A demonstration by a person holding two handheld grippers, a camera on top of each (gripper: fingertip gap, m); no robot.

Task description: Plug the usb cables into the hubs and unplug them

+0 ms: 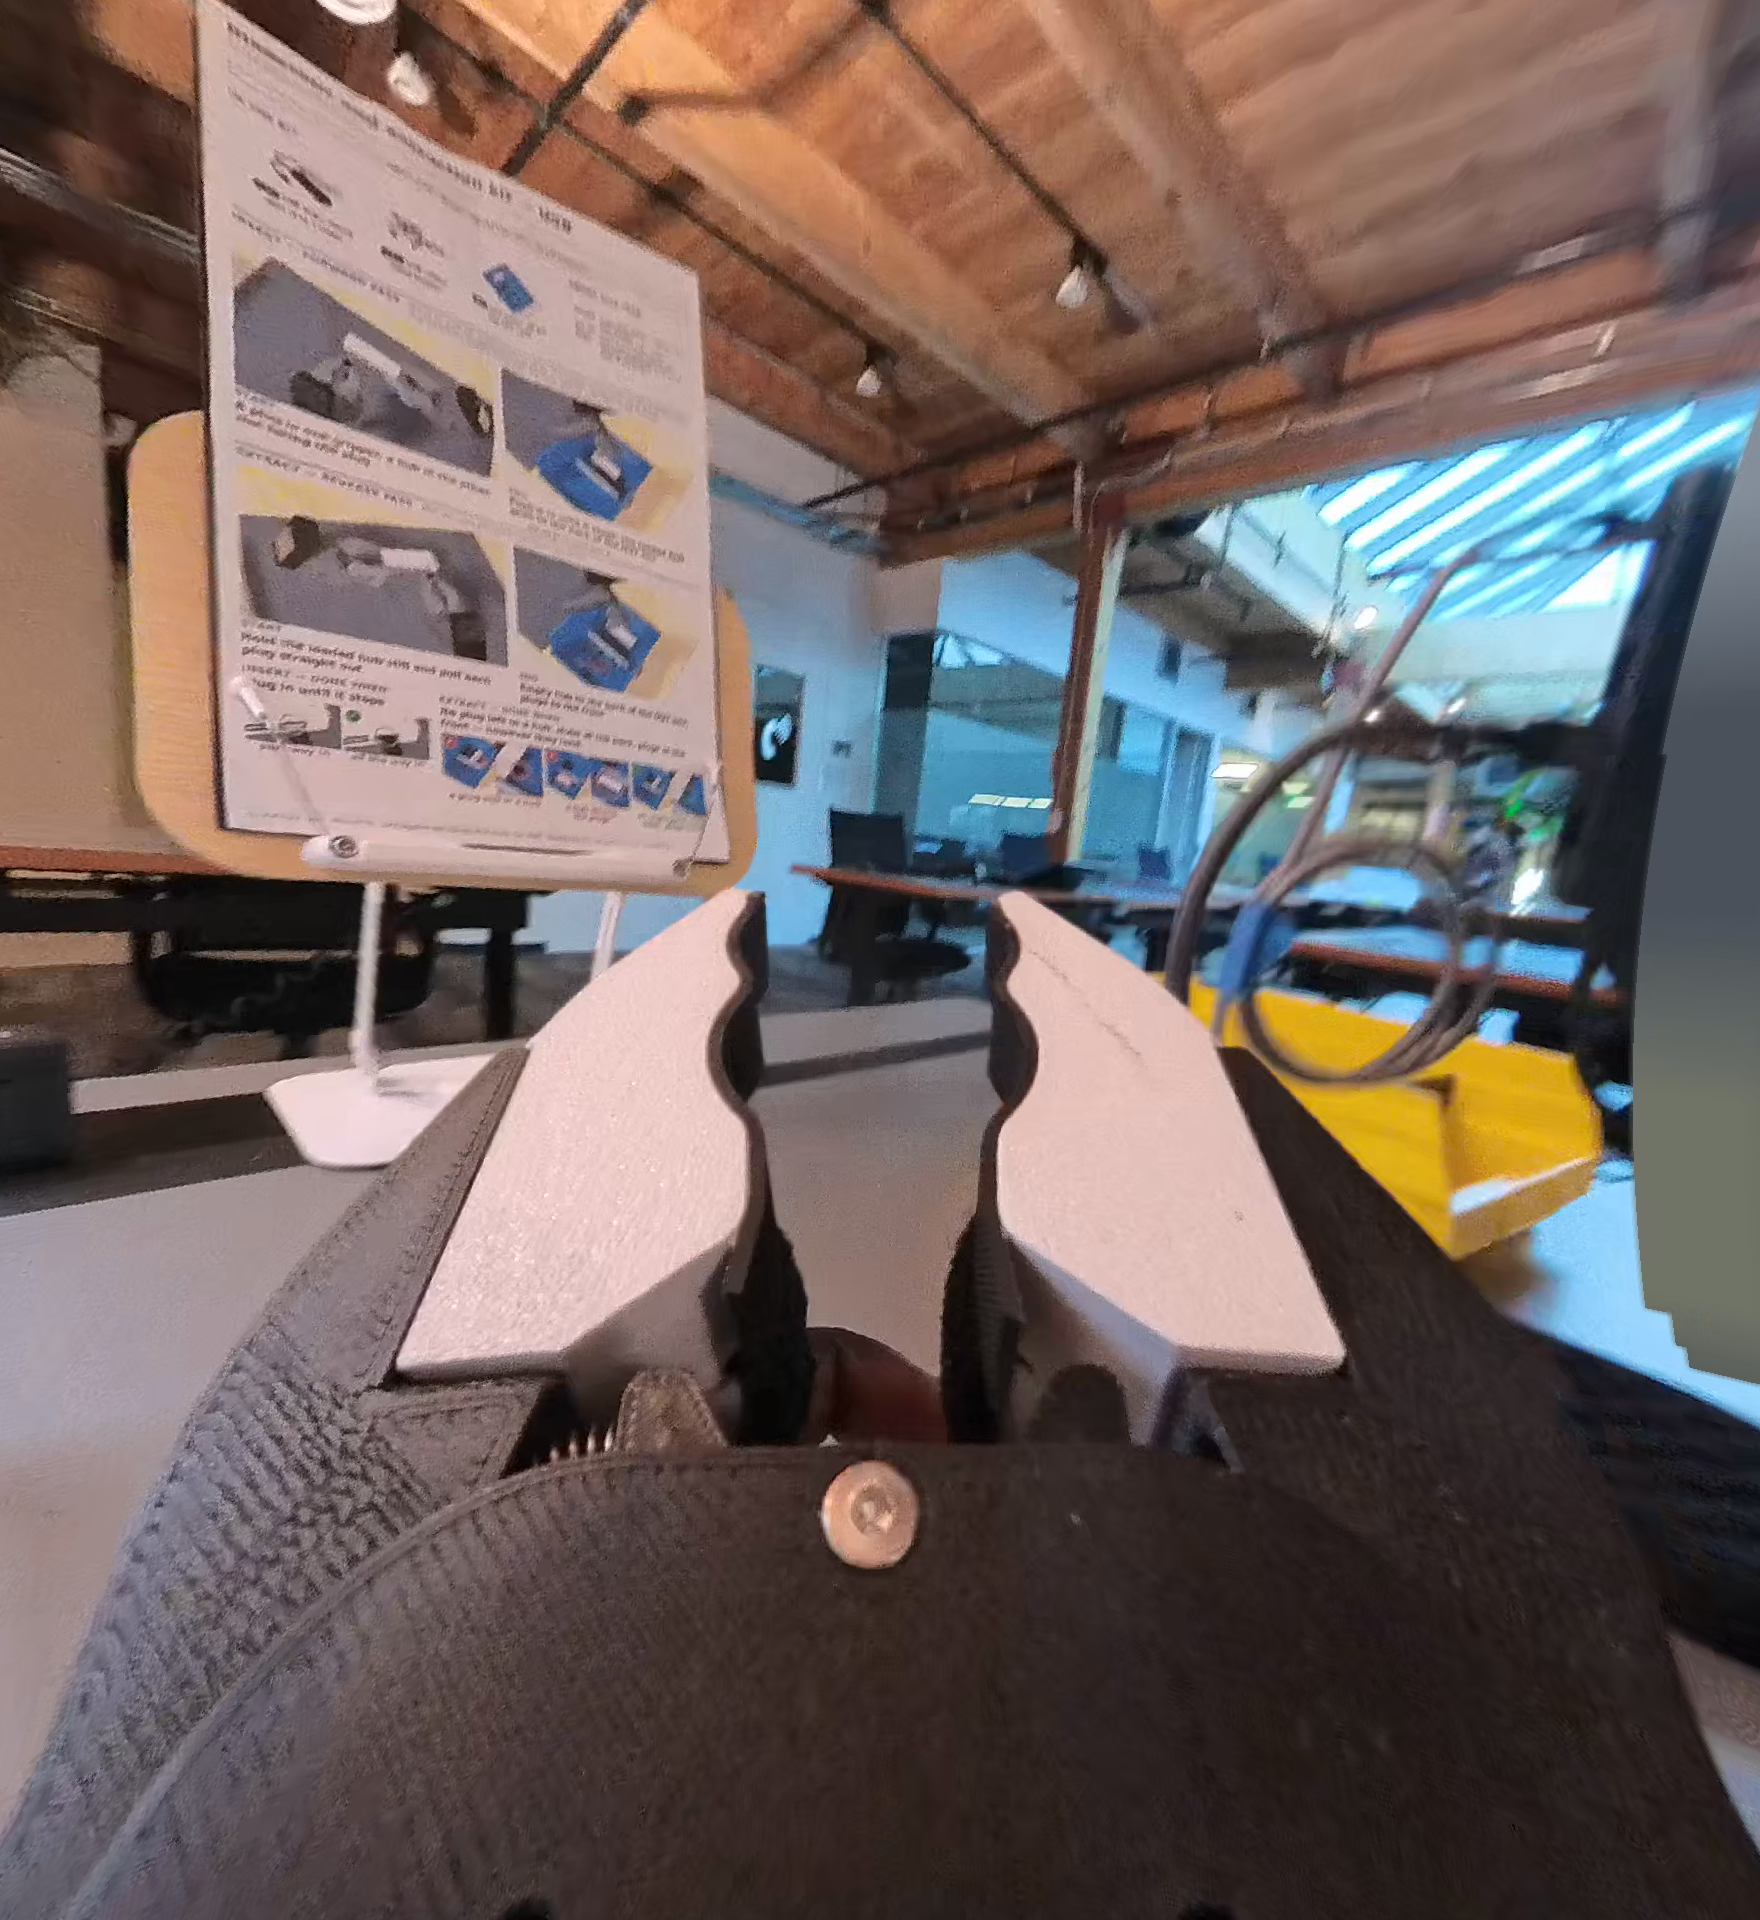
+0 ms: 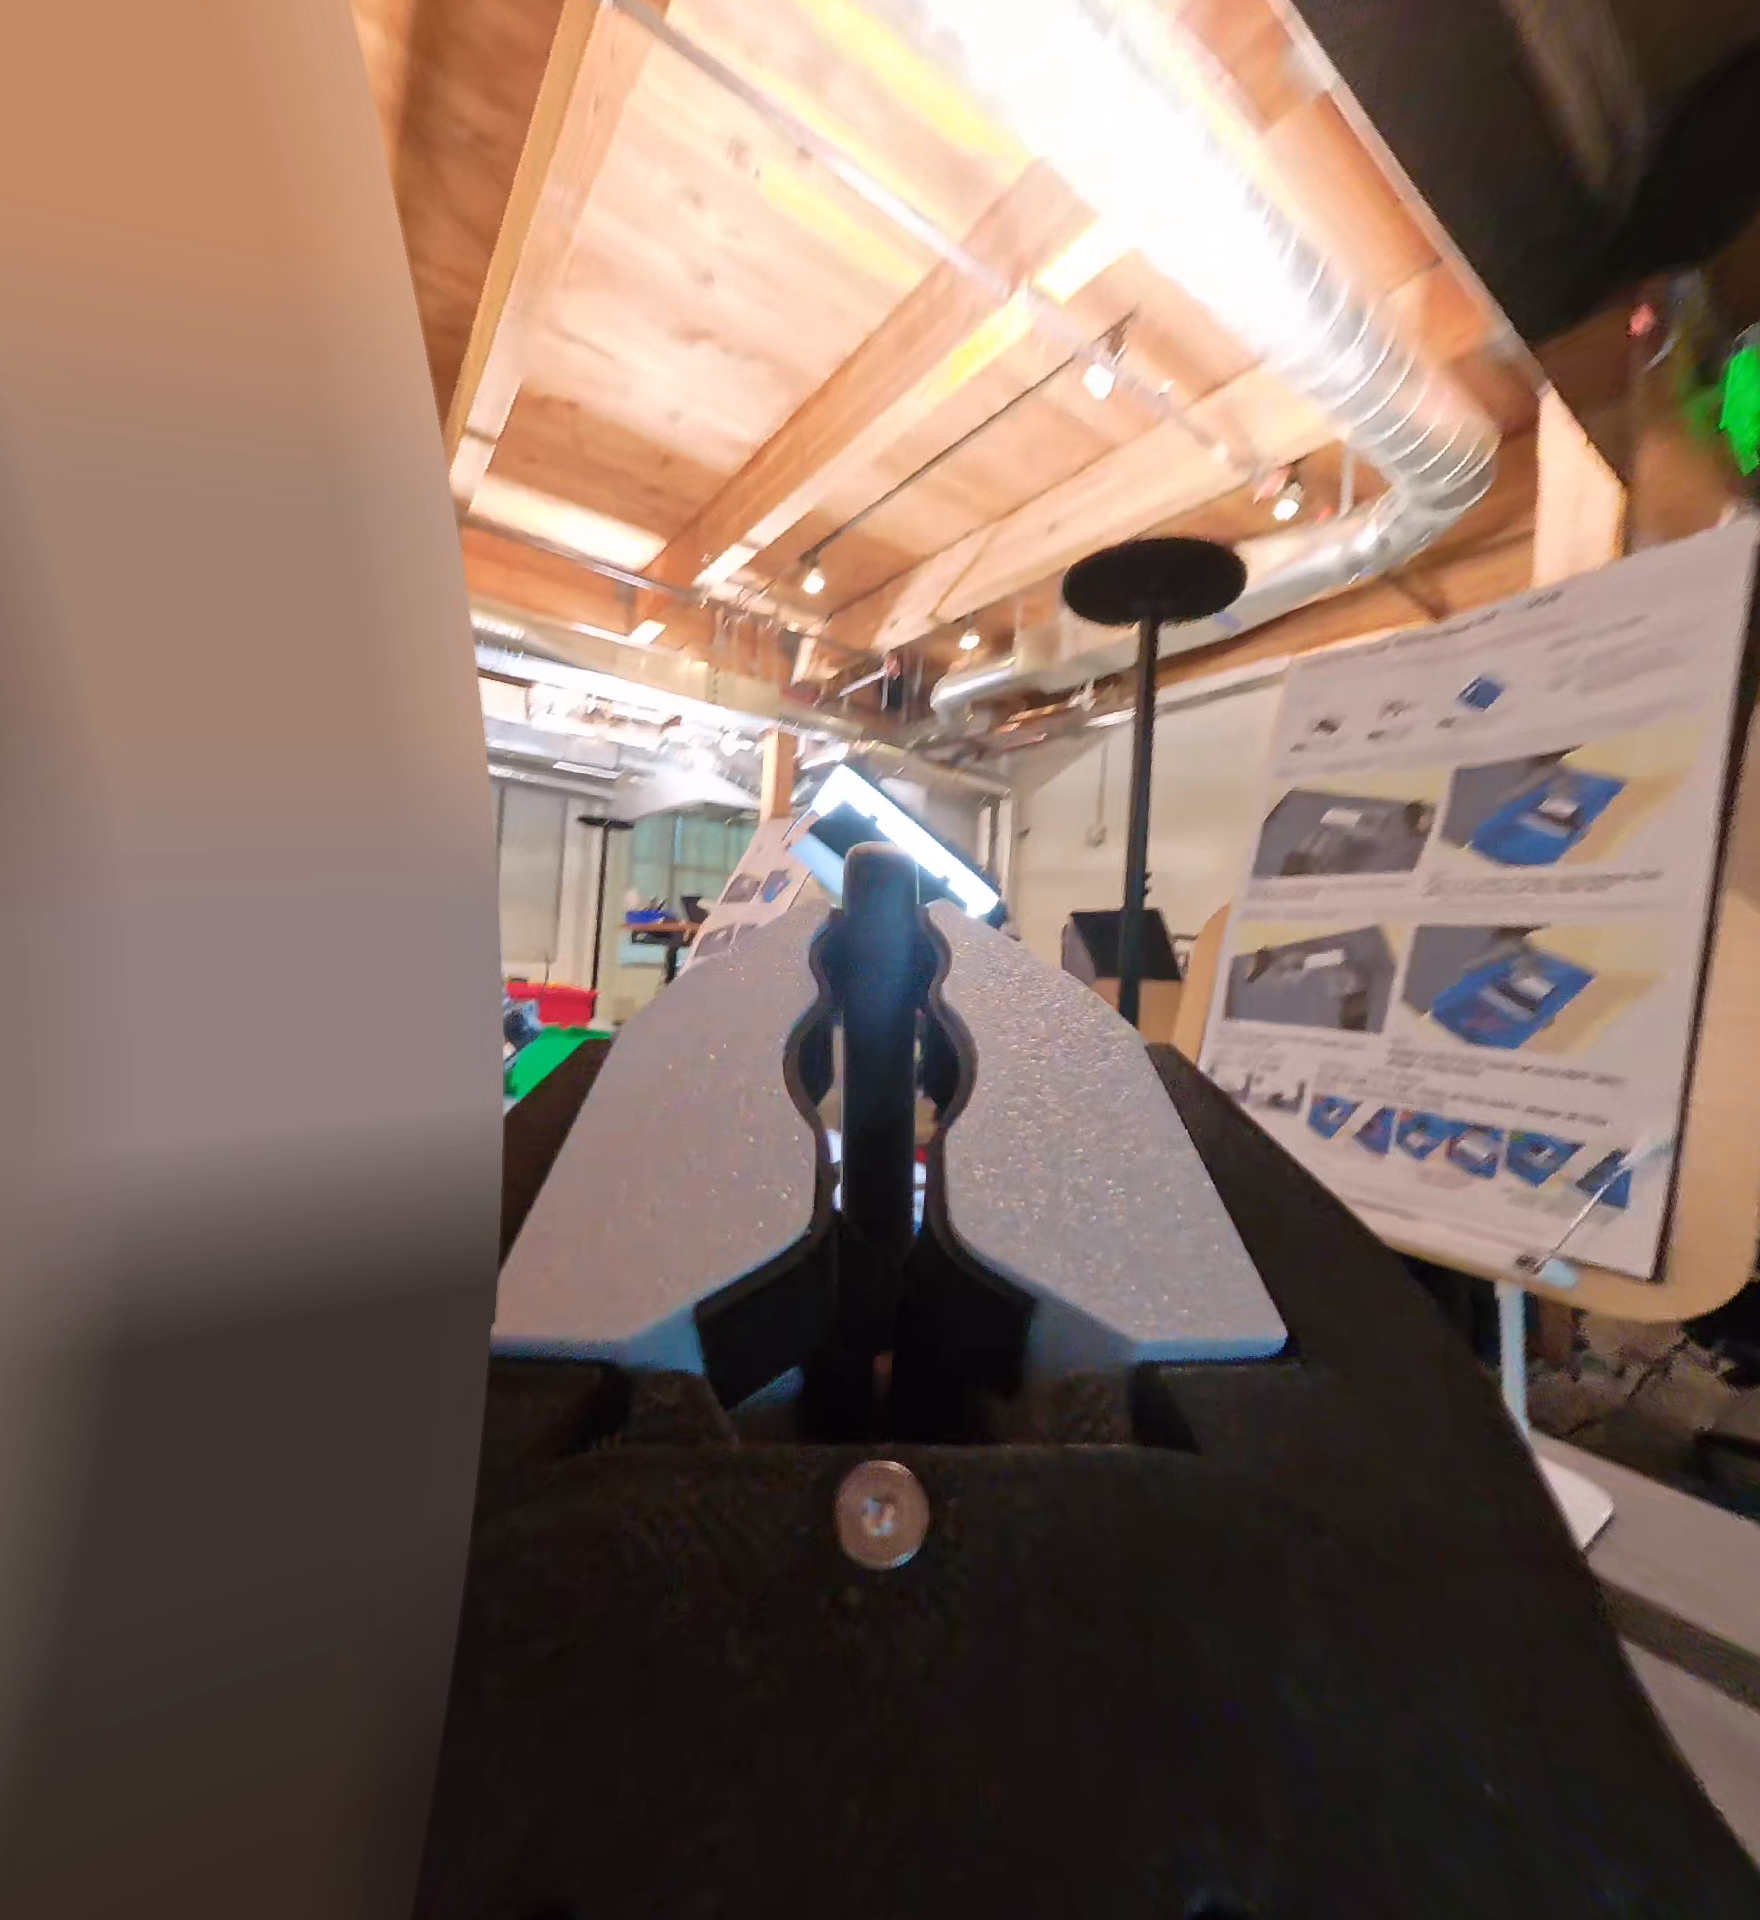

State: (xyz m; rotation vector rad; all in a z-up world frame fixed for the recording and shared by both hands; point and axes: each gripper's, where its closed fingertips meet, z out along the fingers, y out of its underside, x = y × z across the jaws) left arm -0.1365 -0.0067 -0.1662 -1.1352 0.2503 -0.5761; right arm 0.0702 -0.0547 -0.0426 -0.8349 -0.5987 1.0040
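My left gripper [image 1: 876,935] is open and empty, held low over the grey table [image 1: 76,1403] and pointing level across it. A coiled grey usb cable [image 1: 1375,904] with a blue tie hangs in the air to its right, above a yellow bin [image 1: 1427,1122]. What holds the cable is hidden. My right gripper [image 2: 881,920] is shut on a slim black usb part [image 2: 881,1039] that stands upright between the fingers, its rounded end just past the tips. I cannot tell whether it is a plug or a hub. No other hub shows.
An instruction sheet on a wooden board with a white stand [image 1: 460,499] stands at the back left of the table; it also shows in the right wrist view [image 2: 1478,935]. A black floor lamp [image 2: 1151,582] stands behind. Both views tilt up to the wooden ceiling.
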